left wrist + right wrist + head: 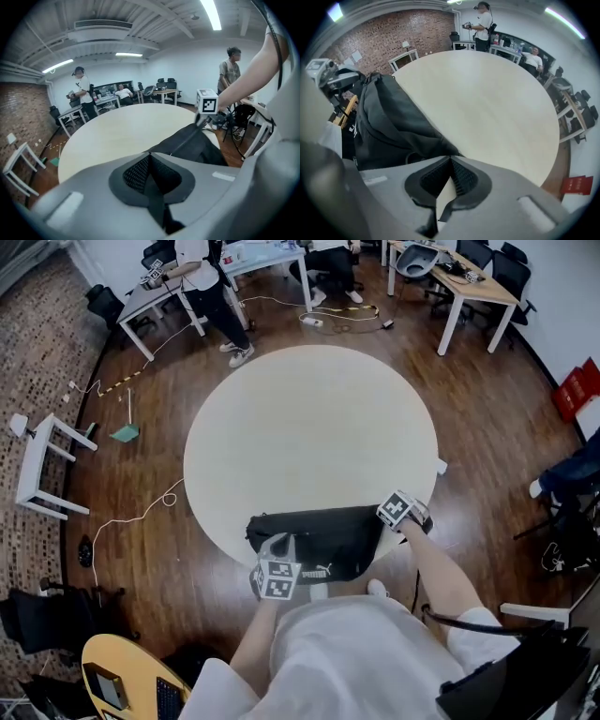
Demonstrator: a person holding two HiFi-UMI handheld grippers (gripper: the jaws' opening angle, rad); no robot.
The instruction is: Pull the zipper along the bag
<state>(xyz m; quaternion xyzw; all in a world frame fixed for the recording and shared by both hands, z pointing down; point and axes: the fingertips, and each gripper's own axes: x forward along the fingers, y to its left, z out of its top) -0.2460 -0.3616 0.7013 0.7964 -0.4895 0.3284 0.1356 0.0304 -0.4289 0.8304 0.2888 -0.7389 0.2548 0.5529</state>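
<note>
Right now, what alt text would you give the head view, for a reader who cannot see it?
A black bag lies at the near edge of a round table, the left gripper near its left end and the right gripper at its right end. Office desks stand beyond.

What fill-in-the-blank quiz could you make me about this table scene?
1. The table is ___ in shape.
2. The bag lying on it is ___ in colour.
3. The wall seen in the right gripper view is built of ___.
4. The left gripper has its jaws ___.
Missing words: round; black; brick; shut.
</note>
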